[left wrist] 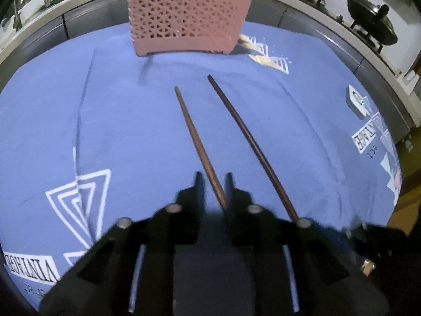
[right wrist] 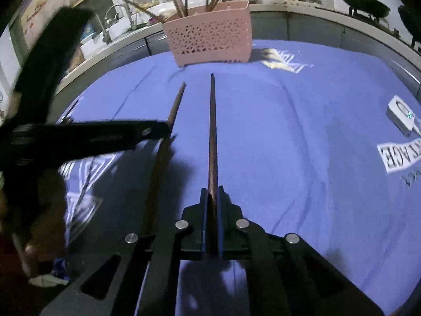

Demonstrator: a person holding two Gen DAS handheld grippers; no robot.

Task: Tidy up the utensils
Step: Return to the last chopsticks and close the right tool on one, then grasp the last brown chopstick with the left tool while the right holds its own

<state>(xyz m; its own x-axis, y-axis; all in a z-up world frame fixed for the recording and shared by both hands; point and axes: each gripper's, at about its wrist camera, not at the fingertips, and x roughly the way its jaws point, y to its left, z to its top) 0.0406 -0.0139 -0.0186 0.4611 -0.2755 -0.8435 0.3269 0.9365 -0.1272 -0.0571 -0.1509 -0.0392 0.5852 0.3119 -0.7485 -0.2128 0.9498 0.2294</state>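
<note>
- Left wrist view: our left gripper [left wrist: 213, 184] hangs low over the blue printed cloth [left wrist: 131, 121]. Its jaws stand a little apart, and the near end of the lighter chopstick [left wrist: 200, 144] lies between them. We cannot tell whether either pad touches it.
- Just to the right lies the darker chopstick [left wrist: 250, 142], longer in this view. Both sticks point toward the pink holder [left wrist: 188, 19] at the far edge of the cloth.
- The pink holder has a lattice wall, and several more sticks stand up inside it.
- A small white device [left wrist: 356, 101] sits on the cloth at the right. Two dark woks [left wrist: 371, 21] rest on the counter behind.
- Right wrist view: our right gripper [right wrist: 212, 197] is clamped on the darker chopstick [right wrist: 212, 131], which runs straight ahead from the pads toward the pink holder [right wrist: 208, 34].
- At the left, the left gripper [right wrist: 165, 131] reaches in from the side and meets the lighter chopstick [right wrist: 175, 108].
- The white device [right wrist: 401, 117] shows at the right edge, and a sink tap [right wrist: 110, 21] stands on the counter behind the holder.
</note>
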